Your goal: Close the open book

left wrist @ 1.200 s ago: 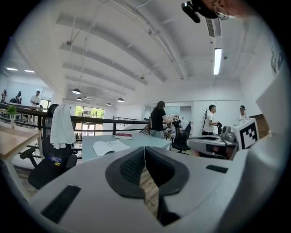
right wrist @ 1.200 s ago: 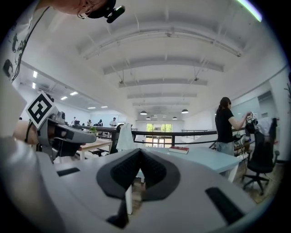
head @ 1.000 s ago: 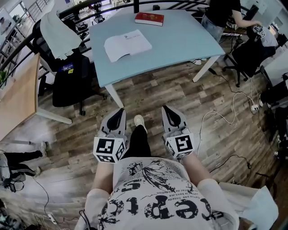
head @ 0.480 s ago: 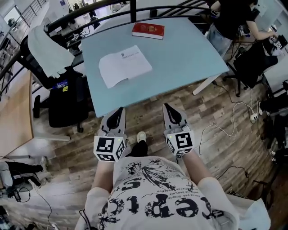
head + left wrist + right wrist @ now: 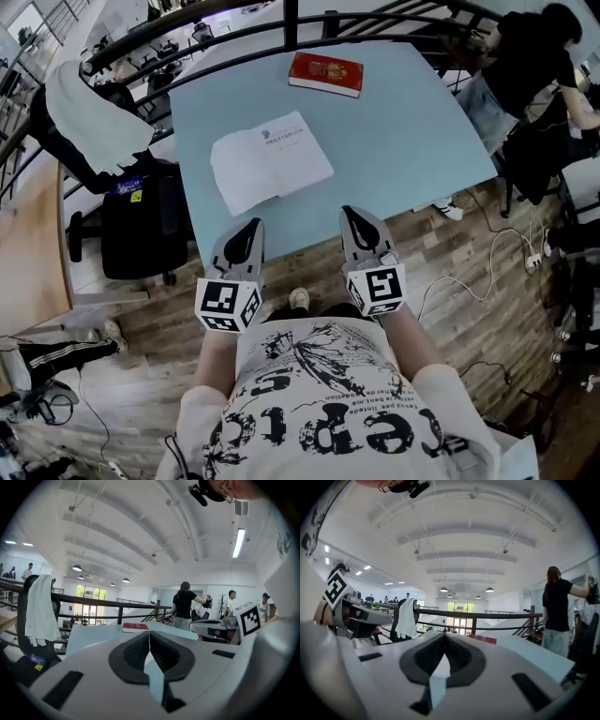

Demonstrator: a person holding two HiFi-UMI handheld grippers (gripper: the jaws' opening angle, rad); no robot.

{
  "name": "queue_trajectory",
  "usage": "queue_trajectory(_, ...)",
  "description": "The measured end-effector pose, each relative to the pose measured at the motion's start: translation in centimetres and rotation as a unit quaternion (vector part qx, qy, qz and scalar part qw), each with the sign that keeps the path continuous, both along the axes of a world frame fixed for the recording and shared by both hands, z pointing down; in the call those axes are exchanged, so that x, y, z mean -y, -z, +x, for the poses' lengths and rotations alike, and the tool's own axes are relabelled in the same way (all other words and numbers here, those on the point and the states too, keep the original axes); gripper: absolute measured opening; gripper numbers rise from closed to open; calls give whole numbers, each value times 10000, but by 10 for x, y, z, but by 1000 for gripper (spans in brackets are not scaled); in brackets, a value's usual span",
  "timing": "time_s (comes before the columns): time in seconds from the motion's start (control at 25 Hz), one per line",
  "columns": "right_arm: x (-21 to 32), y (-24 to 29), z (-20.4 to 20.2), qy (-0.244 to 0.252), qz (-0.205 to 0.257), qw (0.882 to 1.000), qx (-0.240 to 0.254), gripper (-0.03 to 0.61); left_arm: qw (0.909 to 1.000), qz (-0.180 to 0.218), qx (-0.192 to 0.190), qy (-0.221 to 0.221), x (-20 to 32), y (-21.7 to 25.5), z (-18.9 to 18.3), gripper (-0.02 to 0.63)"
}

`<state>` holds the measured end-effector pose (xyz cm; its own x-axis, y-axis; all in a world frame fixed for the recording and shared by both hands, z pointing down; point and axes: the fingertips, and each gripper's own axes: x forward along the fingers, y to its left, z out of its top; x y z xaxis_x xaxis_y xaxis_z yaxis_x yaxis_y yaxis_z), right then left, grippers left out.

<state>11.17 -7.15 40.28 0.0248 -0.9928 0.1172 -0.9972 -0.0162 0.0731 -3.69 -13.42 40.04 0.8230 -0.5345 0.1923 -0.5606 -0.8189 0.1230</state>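
White open book (image 5: pixel 270 159) on blue table (image 5: pixel 422 131); red book (image 5: pixel 325 73) beyond. Left gripper (image 5: pixel 249 229), right gripper (image 5: pixel 355 217): both clenched, empty.

open book (image 5: pixel 270 159) on table (image 5: pixel 403 131) | closed book (image 5: pixel 325 73) behind | chair (image 5: pixel 141 225) left

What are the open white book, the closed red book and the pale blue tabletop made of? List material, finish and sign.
Open white book: paper, matt; thin flat pages with faint print.
Closed red book: probably card or board cover; crisp stiff edges, finish unclear.
Pale blue tabletop: likely laminate or painted board, smooth; even colour, no grain.
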Motion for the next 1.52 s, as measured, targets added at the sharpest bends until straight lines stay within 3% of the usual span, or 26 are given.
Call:
queue_trajectory(0.28,53,-20,14,414,-154,9989,154,11,9987,-147,315,371,34,-24,9,20)
queue_trajectory(0.52,96,-34,27,1090,-288,9936,68,11,9952,-266,194,919,60,-33,25,20)
queue_trajectory(0.72,129,-34,47,1562,-408,9868,-142,11,9889,-547,-201,1370,79,-39,44,20)
queue_trajectory(0.84,146,-39,56,1870,-526,9809,-123,11,9744,-948,-812,1871,92,-55,45,20)
queue_trajectory(0.92,156,-43,61,2051,-599,9768,-112,11,9515,-1484,-1447,2273,100,-73,41,20)
queue_trajectory(1.0,164,-48,62,2259,-684,9717,-124,11,9216,-2043,-2020,2608,101,-96,37,21)
queue_trajectory(1.2,178,-66,61,2703,-846,9590,-127,11,8623,-2799,-2813,3146,103,-149,34,23)
queue_trajectory(1.28,182,-73,59,2843,-910,9543,-105,11,8351,-3081,-3155,3288,105,-167,34,77)
queue_trajectory(1.36,184,-81,58,2971,-974,9498,-85,11,7952,-3434,-3605,3462,104,-186,35,130)
queue_trajectory(1.48,187,-93,61,3048,-1058,9465,-45,11,7230,-3782,-4354,3802,103,-213,30,179)
queue_trajectory(1.52,188,-97,64,3051,-1098,9460,-25,11,7044,-3845,-4527,3887,103,-221,29,187)
